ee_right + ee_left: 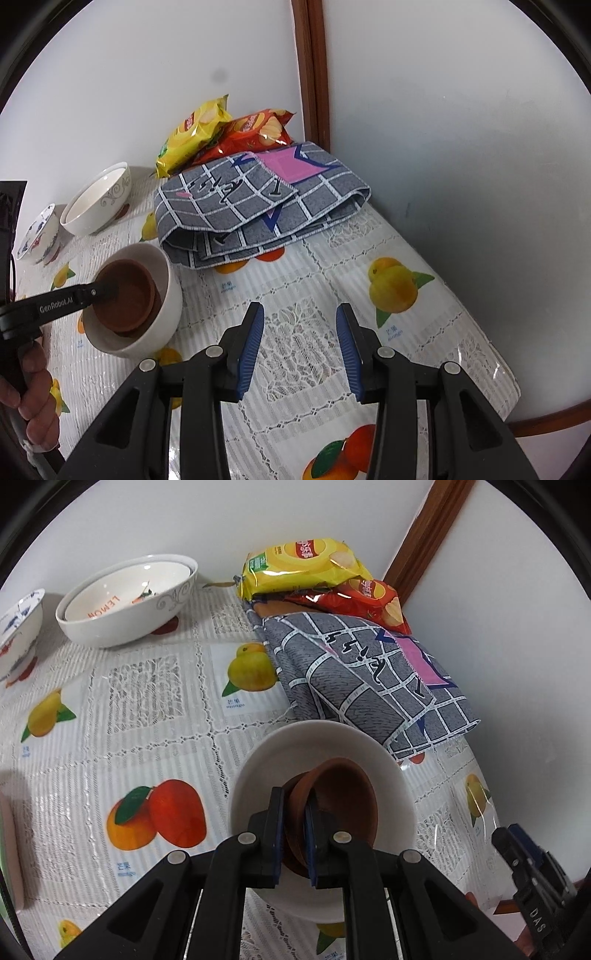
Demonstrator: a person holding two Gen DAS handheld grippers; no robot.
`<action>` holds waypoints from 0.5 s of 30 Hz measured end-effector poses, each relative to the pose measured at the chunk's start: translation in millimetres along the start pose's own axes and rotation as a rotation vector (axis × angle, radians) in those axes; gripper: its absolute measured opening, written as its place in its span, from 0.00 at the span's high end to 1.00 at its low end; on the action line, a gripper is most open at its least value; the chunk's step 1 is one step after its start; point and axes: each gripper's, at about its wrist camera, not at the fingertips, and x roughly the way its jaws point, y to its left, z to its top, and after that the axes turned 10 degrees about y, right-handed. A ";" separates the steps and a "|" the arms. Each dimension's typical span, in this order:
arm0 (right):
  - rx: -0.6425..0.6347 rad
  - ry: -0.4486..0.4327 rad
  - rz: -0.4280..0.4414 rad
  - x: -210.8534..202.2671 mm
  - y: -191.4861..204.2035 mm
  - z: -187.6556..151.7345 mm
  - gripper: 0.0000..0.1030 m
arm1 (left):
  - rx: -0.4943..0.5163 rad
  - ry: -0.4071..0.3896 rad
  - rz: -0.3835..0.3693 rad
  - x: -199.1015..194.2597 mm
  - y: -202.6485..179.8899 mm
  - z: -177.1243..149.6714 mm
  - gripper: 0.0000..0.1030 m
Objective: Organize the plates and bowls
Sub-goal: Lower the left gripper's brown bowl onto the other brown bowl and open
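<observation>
My left gripper (293, 805) is shut on the rim of a brown bowl (340, 801), which sits tilted inside a plain white bowl (314, 749) on the table. Another brown bowl seems to lie under it. The right wrist view shows the same brown bowl (125, 299) in the white bowl (166, 295), with the left gripper (107, 290) reaching in from the left. My right gripper (300, 332) is open and empty over the tablecloth, right of the white bowl. A large white patterned bowl (125, 602) with a smaller bowl inside stands at the back left, next to a blue-patterned bowl (18, 631).
A folded grey checked cloth (362, 679) lies behind the white bowl. Yellow (299, 568) and red (365, 602) chip bags sit in the corner by the wall. The table's right edge (509, 387) runs close to the wall.
</observation>
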 end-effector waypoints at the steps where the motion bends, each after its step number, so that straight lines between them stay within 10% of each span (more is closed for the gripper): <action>1: 0.000 0.004 0.003 1.2 0.3 -0.7 0.61 | -0.003 0.006 -0.008 1.8 0.3 0.1 0.90; 15: -0.065 0.033 0.089 12.3 35.5 3.7 0.60 | 0.059 -0.026 0.032 -22.3 0.0 -1.2 0.79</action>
